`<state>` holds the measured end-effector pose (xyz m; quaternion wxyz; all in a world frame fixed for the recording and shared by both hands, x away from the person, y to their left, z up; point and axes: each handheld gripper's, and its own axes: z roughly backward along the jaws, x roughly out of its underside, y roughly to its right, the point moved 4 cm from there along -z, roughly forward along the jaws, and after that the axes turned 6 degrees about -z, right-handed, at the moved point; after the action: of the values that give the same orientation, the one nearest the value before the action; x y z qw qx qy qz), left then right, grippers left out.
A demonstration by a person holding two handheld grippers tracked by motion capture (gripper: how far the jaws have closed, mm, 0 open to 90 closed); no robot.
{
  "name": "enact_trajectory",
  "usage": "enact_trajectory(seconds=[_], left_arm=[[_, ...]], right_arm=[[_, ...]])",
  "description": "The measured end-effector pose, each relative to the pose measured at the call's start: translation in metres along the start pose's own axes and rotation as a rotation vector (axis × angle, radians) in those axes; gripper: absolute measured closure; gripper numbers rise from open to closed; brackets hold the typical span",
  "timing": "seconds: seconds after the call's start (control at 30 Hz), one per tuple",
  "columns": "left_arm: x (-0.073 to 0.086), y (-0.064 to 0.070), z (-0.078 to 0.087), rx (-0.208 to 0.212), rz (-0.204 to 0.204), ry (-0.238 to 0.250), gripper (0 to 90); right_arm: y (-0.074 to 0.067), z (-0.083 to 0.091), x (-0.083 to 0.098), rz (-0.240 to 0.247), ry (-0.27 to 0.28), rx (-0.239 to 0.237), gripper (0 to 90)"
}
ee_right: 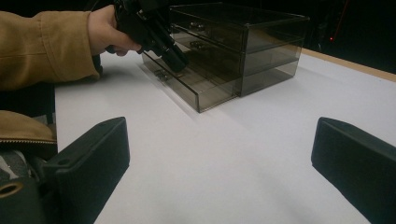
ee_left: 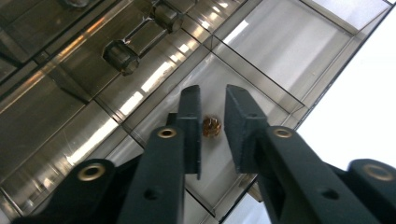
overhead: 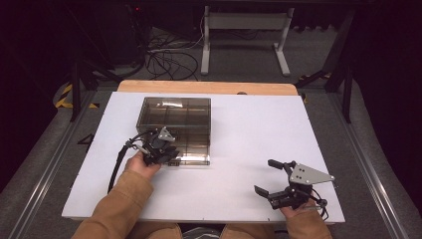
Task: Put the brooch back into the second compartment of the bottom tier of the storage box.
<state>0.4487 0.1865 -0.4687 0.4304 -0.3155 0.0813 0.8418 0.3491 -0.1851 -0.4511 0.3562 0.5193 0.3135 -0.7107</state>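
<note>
Left gripper view — small brown nugget [ee_left: 211,126] lies between the left tongs [ee_left: 212,119], untouched.

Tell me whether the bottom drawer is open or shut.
Open: the drawer juts out from the box front, its compartments exposed.

Dim room, bright white table [overhead: 259,129], glare on drawers [ee_left: 154,77]

Beyond my white table [overhead: 259,129], a white desk frame [overhead: 246,30] stands on grey floor [overhead: 318,55]; black cables [overhead: 166,59] tangle left of it, in dim light.
</note>
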Motion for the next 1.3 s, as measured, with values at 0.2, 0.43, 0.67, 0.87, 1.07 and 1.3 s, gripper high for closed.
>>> enact_trajectory(seconds=[0.2,0.43,0.67,0.87,1.07,1.3], left_arm=[[-0.001,-0.001,0.004,-0.009,0.003,0.012,67.8],[-0.008,0.003,0.019,-0.024,0.010,0.084,55.5],[-0.011,0.004,0.030,-0.028,0.028,0.128,39.2],[-0.014,0.007,0.040,-0.018,0.040,0.169,35.4],[-0.019,0.013,0.048,-0.021,0.019,0.187,31.4],[-0.022,0.018,0.051,-0.020,-0.001,0.199,27.4]], right_arm=[[0.000,0.000,0.000,0.000,0.000,0.000,4.9],[0.001,0.000,0.000,0.001,0.000,-0.001,4.9],[0.001,-0.001,0.000,0.002,-0.001,-0.002,4.9],[0.001,-0.001,0.000,0.001,0.001,-0.002,4.9],[0.000,-0.001,0.000,0.003,-0.001,-0.002,4.9],[0.000,-0.001,0.000,0.003,-0.001,-0.002,4.9]])
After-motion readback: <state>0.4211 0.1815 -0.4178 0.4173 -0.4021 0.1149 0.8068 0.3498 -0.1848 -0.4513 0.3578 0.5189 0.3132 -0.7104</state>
